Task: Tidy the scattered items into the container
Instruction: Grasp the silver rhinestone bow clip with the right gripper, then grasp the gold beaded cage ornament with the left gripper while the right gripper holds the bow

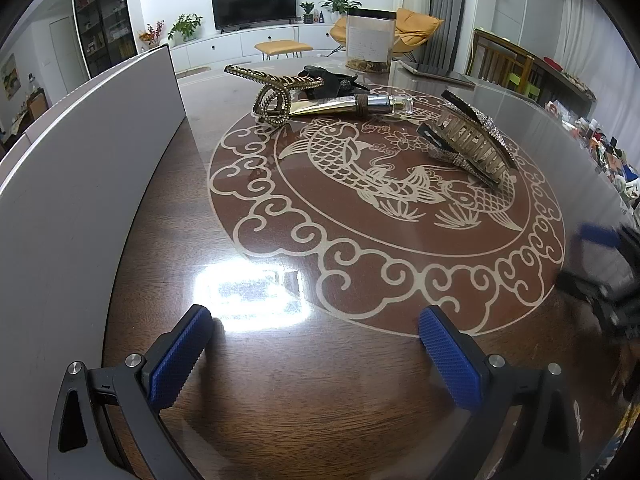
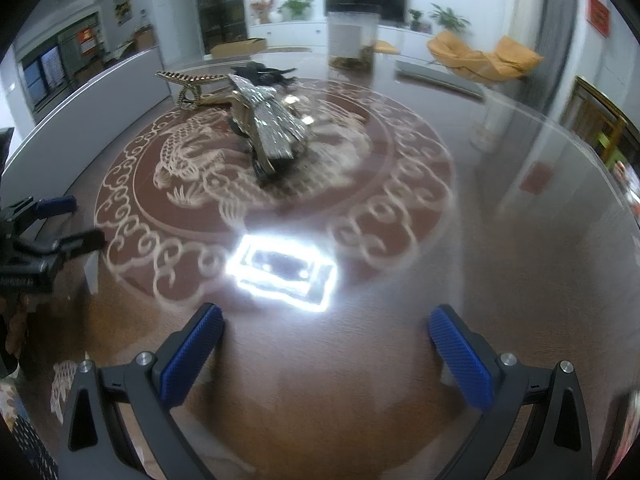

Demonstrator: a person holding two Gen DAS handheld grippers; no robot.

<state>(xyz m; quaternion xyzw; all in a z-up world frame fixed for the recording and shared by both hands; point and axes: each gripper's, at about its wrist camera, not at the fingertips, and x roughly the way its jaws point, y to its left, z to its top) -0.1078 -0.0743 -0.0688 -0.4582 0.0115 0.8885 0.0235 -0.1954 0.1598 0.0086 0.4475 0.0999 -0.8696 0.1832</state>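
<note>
Two claws hover over a dark wood-grain surface (image 1: 312, 392) under glass, inlaid with a pale carp-and-cloud roundel. The left claw (image 1: 316, 354) stands wide and empty, its ribbed blue pads (image 1: 182, 354) bare; the right claw (image 2: 326, 354) is likewise wide and holds nothing. The left wrist view is sharp and spreads the scattered items apart: a bronze-toned, bead-studded hair claw clip (image 1: 272, 94) at the roundel's far left edge, a gold tube with a clear cap (image 1: 348, 105) touching it on the right, a black fabric hair accessory (image 1: 332, 78) just behind, and a rhinestone-covered hair claw clip (image 1: 474, 142) well to the right on the carp. The white, smooth-walled rectangular container (image 1: 84, 168) runs along the surface's left side. The right wrist view is motion-blurred and looks at the rhinestone clip end-on, hiding most of the tube behind it; it alone shows the left claw from outside, at its left edge. A clear jar with a dark lid (image 1: 370, 38) stands far back.
</note>
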